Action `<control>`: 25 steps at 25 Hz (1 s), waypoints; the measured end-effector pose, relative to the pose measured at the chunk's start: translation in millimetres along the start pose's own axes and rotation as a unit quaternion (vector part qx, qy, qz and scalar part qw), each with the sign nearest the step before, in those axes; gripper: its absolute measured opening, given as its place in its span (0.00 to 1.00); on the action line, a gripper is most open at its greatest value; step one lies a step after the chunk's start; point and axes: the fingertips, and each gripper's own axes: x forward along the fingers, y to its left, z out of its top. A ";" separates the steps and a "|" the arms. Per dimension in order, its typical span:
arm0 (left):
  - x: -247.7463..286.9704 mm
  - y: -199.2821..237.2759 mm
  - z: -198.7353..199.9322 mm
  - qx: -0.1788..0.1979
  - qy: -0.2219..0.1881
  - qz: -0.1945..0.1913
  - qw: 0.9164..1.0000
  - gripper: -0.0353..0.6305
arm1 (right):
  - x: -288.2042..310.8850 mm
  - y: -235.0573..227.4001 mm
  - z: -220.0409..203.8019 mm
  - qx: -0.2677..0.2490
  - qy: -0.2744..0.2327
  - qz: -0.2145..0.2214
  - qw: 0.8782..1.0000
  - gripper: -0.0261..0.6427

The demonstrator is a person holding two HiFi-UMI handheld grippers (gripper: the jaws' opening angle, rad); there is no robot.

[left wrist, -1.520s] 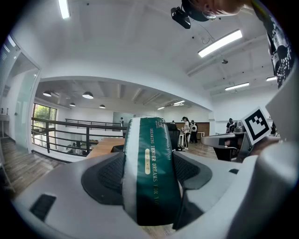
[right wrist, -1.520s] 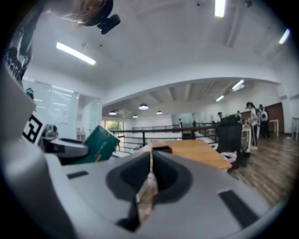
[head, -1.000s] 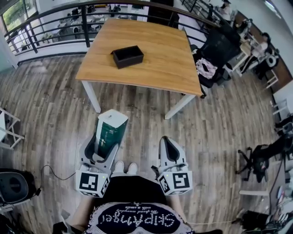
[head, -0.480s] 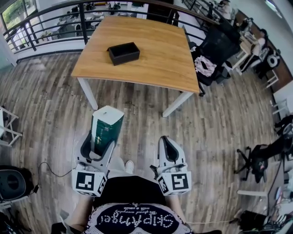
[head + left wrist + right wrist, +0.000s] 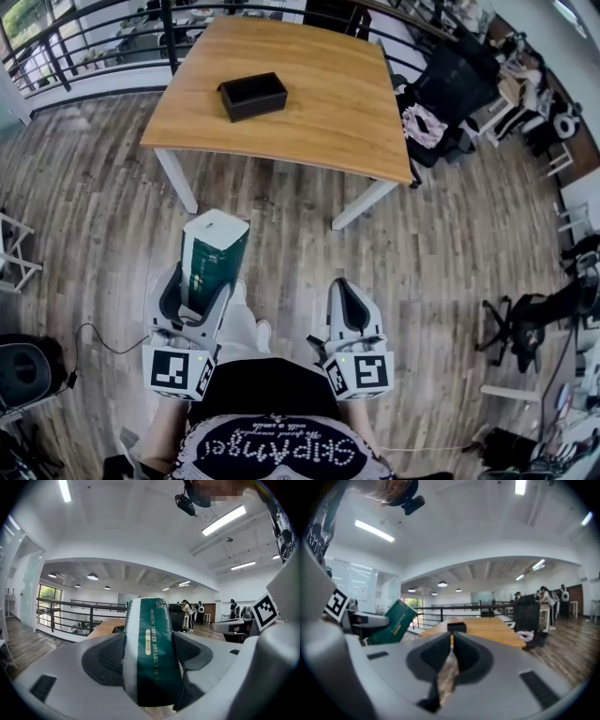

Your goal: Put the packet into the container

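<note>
A green and white packet [image 5: 212, 255] stands up between the jaws of my left gripper [image 5: 195, 295], which is shut on it; in the left gripper view the packet [image 5: 151, 656] fills the middle. The black open container [image 5: 252, 96] sits on the wooden table [image 5: 309, 94] far ahead of both grippers, small in the right gripper view as the container [image 5: 456, 626]. My right gripper [image 5: 350, 305] is shut with nothing in it, held low over the floor beside the left one. From the right gripper view the packet [image 5: 391, 624] shows at the left.
A black railing [image 5: 84, 47] runs behind the table at the far left. Office chairs [image 5: 448, 94] and a desk stand to the table's right. A round black device [image 5: 23, 375] with a cable lies on the floor at my left. The person's legs and feet are between the grippers.
The table and container have slid slightly up and away in the head view as the view shifted. The left gripper with the packet moved a little left and down. The right gripper stayed.
</note>
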 end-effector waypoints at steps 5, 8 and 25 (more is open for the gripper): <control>28.6 14.4 -1.2 -0.006 0.006 -0.013 1.000 0.57 | 29.0 -1.7 -1.8 0.004 0.014 -0.005 1.000 0.10; 50.4 30.4 4.5 -0.009 0.004 -0.018 1.000 0.57 | 54.5 -0.4 3.3 0.005 0.017 -0.005 1.000 0.10; 141.9 134.6 55.5 -0.001 -0.028 -0.034 0.999 0.57 | 189.3 23.8 34.1 0.009 0.013 -0.005 1.000 0.10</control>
